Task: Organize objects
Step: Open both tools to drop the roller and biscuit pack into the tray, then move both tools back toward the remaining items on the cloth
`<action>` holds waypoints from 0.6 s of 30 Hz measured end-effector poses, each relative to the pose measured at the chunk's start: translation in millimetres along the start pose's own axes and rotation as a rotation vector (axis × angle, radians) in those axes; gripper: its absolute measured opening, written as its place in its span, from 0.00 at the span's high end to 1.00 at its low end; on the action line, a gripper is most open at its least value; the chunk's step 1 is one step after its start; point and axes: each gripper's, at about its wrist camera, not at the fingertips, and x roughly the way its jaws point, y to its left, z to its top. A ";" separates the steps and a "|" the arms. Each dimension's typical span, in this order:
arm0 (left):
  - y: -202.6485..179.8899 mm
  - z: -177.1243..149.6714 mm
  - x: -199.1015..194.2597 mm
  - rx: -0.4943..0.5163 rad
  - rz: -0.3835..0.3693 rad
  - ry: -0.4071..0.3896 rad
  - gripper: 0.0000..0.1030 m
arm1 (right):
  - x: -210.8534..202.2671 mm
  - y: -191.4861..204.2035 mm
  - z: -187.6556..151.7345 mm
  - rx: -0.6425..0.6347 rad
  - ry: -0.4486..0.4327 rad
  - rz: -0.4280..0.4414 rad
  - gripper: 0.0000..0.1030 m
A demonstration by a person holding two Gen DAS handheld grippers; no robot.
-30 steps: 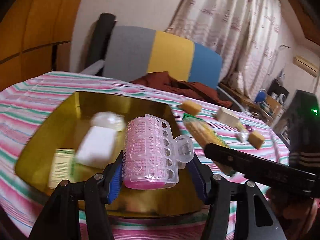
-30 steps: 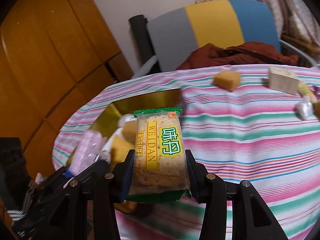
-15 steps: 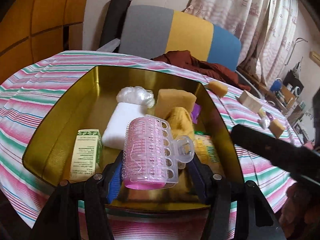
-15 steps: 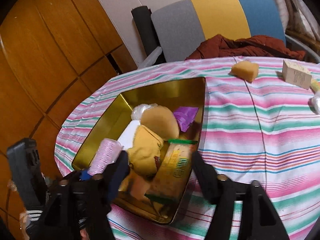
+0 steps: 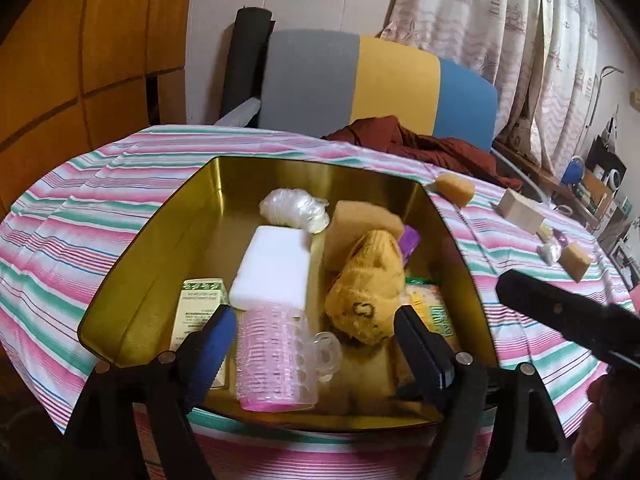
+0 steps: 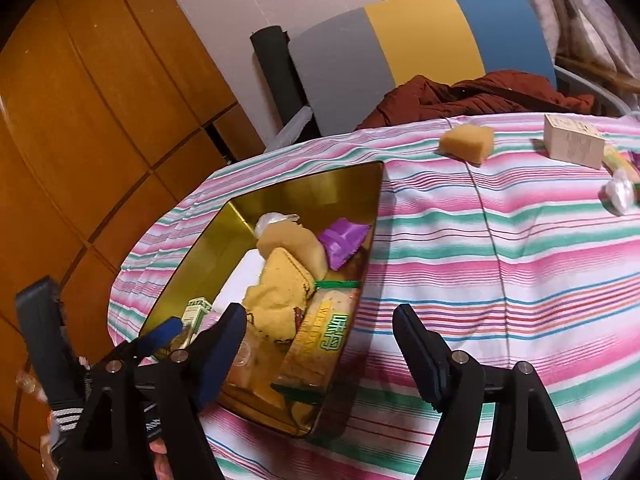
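A gold tin stands on the striped tablecloth. My left gripper hovers over its near edge, jaws opening. The pink hair roller lies loose in the tin between them, the right pad well clear of it. My right gripper hangs over the tin's right wall, jaws also opening, pressing on nothing. The cracker packet leans inside against that wall. Also in the tin are a white block, a yellow cloth toy, a sponge and a green carton.
On the cloth to the right lie a loose sponge, a wooden box and a small white wrapped item. A grey, yellow and blue chair with a red-brown garment stands behind the table.
The right jaws let go of the cracker packet, which now rests in the tin. The left jaws spread and the pink roller dropped from them into the tin.
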 end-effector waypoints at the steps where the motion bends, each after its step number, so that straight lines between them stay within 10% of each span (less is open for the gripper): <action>1: -0.6 0.3 -1.8 -0.006 -0.010 -0.006 0.20 | -0.3 -1.6 0.1 0.004 -0.001 -0.004 0.25; 18: -54.4 -7.3 -20.8 0.140 -0.130 -0.057 0.20 | -1.7 -50.9 -3.7 0.093 0.013 -0.115 0.21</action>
